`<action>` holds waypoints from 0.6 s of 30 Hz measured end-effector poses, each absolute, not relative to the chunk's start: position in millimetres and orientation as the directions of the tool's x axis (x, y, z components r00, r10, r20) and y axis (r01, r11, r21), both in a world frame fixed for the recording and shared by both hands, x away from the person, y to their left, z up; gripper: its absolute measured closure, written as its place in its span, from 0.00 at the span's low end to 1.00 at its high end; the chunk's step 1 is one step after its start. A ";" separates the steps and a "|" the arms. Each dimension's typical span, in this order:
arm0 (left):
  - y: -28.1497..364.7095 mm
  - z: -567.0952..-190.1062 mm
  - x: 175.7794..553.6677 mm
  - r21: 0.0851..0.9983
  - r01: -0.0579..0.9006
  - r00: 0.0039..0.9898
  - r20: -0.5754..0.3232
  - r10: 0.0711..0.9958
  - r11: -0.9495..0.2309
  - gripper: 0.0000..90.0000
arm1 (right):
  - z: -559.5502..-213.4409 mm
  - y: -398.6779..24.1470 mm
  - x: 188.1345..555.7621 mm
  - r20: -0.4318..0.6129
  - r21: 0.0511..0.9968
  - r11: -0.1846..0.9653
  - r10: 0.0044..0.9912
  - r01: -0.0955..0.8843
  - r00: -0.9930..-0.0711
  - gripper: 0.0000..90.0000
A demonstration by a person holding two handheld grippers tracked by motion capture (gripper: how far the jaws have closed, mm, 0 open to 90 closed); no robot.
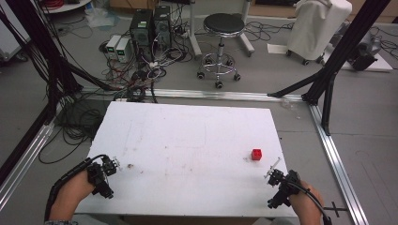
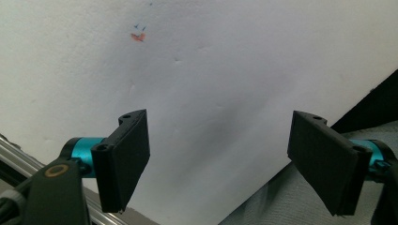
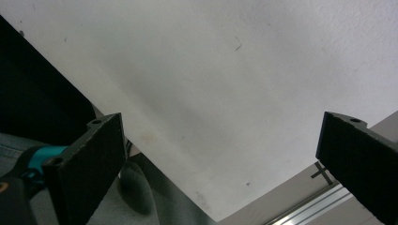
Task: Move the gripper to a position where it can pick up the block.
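Step in hand, as judged: the start of a pick, before any approach. 1 red cube [image 1: 256, 154] sits on the white table [image 1: 187, 136], right of centre and toward the near edge, with bare table all round it.

Right gripper [image 1: 272, 175]: at the near right corner of the table, near the cube but apart from it, jaws spread wide with nothing between them. In the right gripper view the right gripper [image 3: 220, 164] looks down past the table corner, with table surface between its jaws.

Left gripper [image 1: 114, 163]: at the near left edge, well apart from the cube, jaws likewise spread and empty. In the left gripper view the left gripper [image 2: 218, 161] faces bare table with a small red mark [image 2: 137, 37] farther off.

Next move, as judged: the right gripper is the nearer one. It would have to travel forward and a little left, lower with the open jaws either side of the cube, then close.

Count: 1 cube, 2 grippers, 1 table. On the floor beyond: 1 black stool [image 1: 224, 23].
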State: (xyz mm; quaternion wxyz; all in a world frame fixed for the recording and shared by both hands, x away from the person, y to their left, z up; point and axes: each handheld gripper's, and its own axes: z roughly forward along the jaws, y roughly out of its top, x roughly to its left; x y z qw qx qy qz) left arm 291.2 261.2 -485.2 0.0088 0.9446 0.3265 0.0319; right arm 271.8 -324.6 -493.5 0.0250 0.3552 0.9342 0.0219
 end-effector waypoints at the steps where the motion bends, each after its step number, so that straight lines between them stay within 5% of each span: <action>1: 261.6 -485.4 290.9 0.038 0.618 0.783 0.049 0.620 -0.785 0.24 | -493.2 -324.6 271.9 -0.030 0.060 0.749 0.662 0.660 -0.749 0.01; 18: 261.7 -484.9 290.9 0.040 0.620 0.782 0.051 0.621 -0.784 0.24 | -492.9 -324.8 270.0 -0.032 0.072 0.749 0.661 0.658 -0.749 0.01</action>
